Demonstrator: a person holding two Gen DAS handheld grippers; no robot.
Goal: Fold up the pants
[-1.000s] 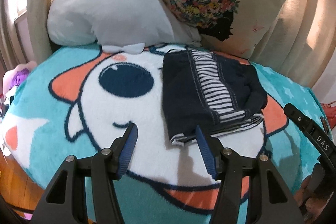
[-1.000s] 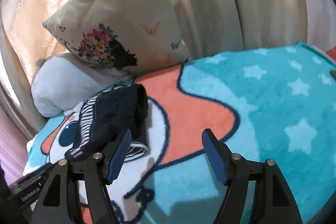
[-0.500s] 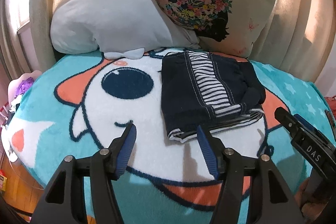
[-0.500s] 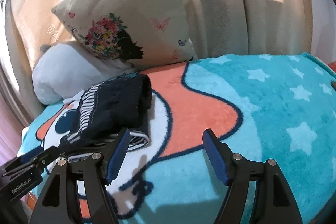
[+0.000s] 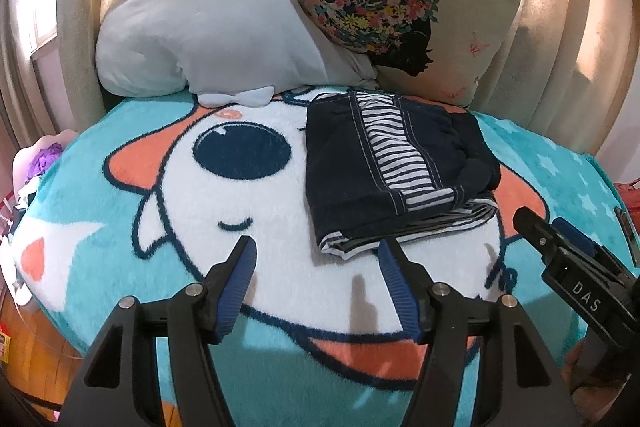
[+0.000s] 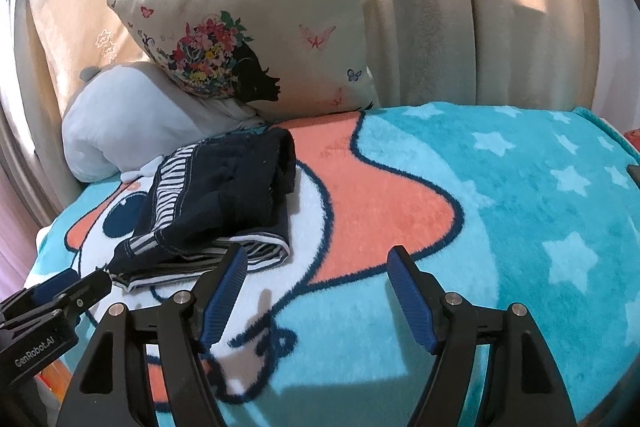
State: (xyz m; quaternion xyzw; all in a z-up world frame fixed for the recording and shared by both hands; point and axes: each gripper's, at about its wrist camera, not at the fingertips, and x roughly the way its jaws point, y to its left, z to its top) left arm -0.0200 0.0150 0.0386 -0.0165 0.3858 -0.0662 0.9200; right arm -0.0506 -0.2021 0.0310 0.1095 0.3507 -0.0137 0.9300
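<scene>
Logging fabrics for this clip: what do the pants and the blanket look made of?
Pants: probably dark denim, matte, with pale contrast stitching and a striped knit-looking lining. Blanket: likely plush fleece, with fuzzy pile showing at the edges of the print.

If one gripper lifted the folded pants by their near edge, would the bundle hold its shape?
Probably not. The folded pants are soft cloth in loose stacked layers, so lifted by one edge they would likely droop and unfold. Pushed, they might drag and bunch on the fluffy blanket instead of sliding. They look light, unlikely to roll.
</scene>
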